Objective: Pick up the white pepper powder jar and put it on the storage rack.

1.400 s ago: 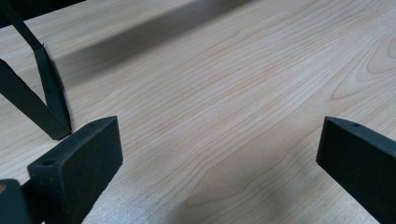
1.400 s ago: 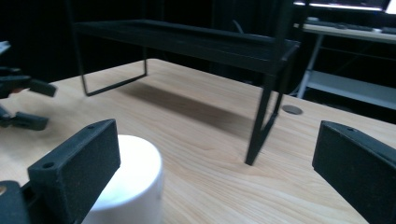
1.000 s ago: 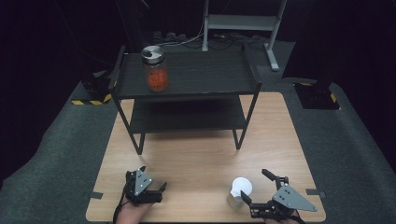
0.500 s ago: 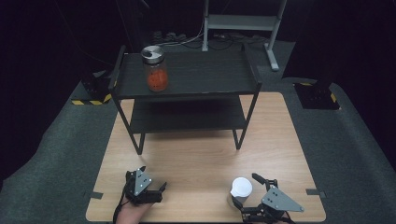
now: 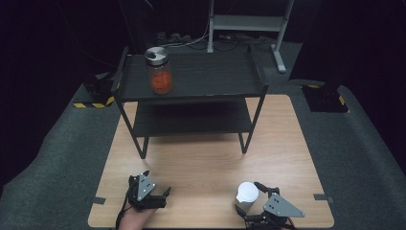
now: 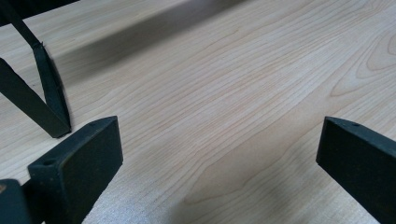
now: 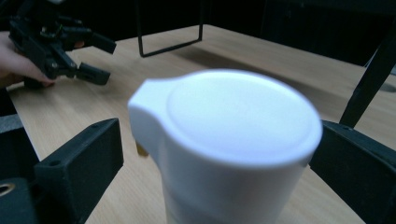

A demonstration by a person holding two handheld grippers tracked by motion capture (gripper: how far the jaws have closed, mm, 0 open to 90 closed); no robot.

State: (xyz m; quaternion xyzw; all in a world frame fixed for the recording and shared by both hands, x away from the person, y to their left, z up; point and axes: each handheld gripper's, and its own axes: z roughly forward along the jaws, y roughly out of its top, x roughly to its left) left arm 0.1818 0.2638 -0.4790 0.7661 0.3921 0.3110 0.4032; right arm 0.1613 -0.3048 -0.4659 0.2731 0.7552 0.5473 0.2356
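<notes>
A white tub point(image 5: 247, 193) with a white lid stands upright on the wooden bench point(image 5: 206, 158), near the front edge on the right side. The lid is shut and has a small tab sticking out at one side. You cannot see what is inside it. No words can be read on the tub.

The right hand-held gripper point(image 5: 248, 197) is just behind the tub at the front edge of the bench. Its two black jaws stand one on each side of the tub. In the right gripper view the tub point(image 7: 224, 144) sits between them. There is a gap next to the left jaw, and the right jaw is very close to the lid. The jaws have just been closing a little, but they do not squeeze the tub yet.

The left hand-held gripper point(image 5: 158, 194) rests on the bench at the front left, well apart from the tub. A hand point(image 5: 134, 220) holds it. Its jaws are wide open and there is only bare wood between them.

Farther back, a black shelf point(image 5: 191, 84) with two levels stands on the bench. On its top level, at the left, stands a clear jar point(image 5: 159, 71) with a silver lid. Something orange fills the lower part of the jar. No label on it can be read.
</notes>
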